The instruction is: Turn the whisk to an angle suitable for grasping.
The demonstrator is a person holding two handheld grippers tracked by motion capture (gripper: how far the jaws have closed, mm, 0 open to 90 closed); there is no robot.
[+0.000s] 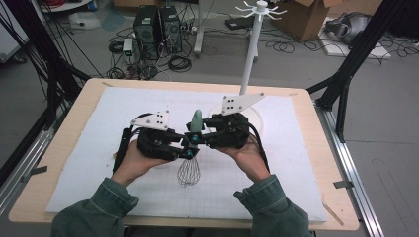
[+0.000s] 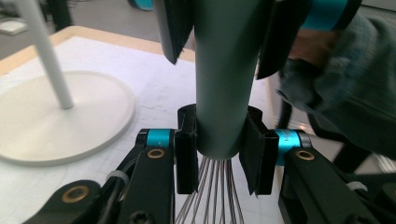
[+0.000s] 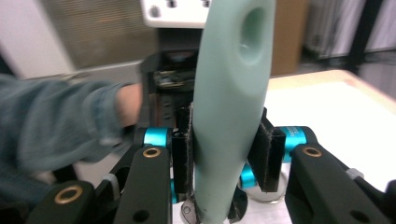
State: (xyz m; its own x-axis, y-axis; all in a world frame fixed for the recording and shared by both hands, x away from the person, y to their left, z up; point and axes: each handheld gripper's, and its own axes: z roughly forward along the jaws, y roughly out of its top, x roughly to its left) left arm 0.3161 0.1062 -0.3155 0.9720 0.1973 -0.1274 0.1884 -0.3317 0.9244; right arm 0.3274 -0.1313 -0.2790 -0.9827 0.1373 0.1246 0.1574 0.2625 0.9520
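both grippers clamp the whisk (image 1: 192, 143) handle upright above the mat (image 1: 99, 163), left gripper (image 1: 184, 147) low near the wires, right gripper (image 1: 196, 136) above it. risk: two-hand pull could twist or slip the smooth handle. hanging stand (image 1: 251, 49) sits just behind; its base (image 2: 56, 126) is close and could get bumped.

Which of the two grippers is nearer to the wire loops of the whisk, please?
Left. The left gripper clamps the handle's bottom end, right above the wire loops; the right gripper grips the whisk higher up.
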